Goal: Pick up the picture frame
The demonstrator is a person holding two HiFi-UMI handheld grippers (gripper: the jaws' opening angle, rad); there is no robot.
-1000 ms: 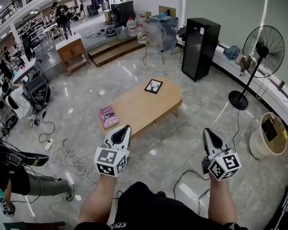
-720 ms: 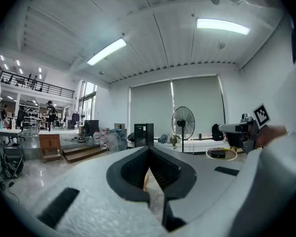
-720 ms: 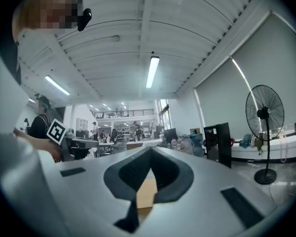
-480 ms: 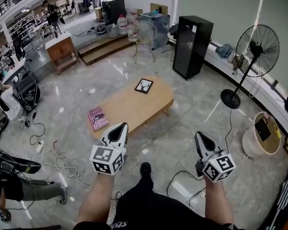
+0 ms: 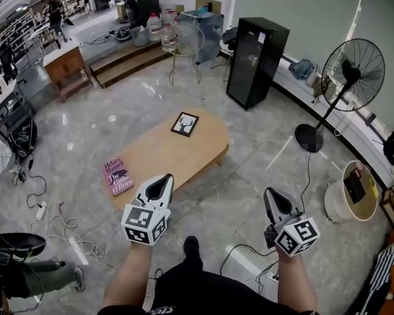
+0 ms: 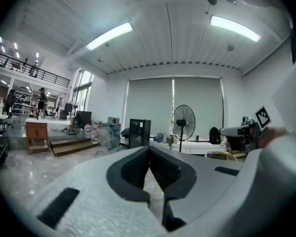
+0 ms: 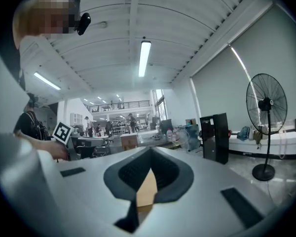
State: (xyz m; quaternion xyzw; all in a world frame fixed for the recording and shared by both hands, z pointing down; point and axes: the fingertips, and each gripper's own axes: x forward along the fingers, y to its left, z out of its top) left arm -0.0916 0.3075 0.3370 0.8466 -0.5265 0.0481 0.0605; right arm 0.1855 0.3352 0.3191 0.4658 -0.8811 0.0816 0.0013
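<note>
The picture frame (image 5: 184, 124), small and black with a white picture of a deer head, lies flat on the far end of a low wooden table (image 5: 164, 151). In the head view my left gripper (image 5: 163, 179) is held over the table's near edge, well short of the frame. Its jaws are shut and hold nothing, as the left gripper view also shows (image 6: 149, 148). To the right, my right gripper (image 5: 270, 192) hangs over bare floor beside the table, jaws shut and empty (image 7: 150, 149). A strip of the tan table (image 7: 147, 189) shows under its jaws.
A pink book (image 5: 118, 174) lies on the table's near left end. A black cabinet (image 5: 256, 61), a standing fan (image 5: 345, 77) and a round bin (image 5: 351, 189) stand to the right. Cables (image 5: 59, 228) trail over the marble floor at the left and by my feet.
I have walked closer to the table, which has slid left and nearer in the head view. Both grippers came forward with me and stayed shut.
</note>
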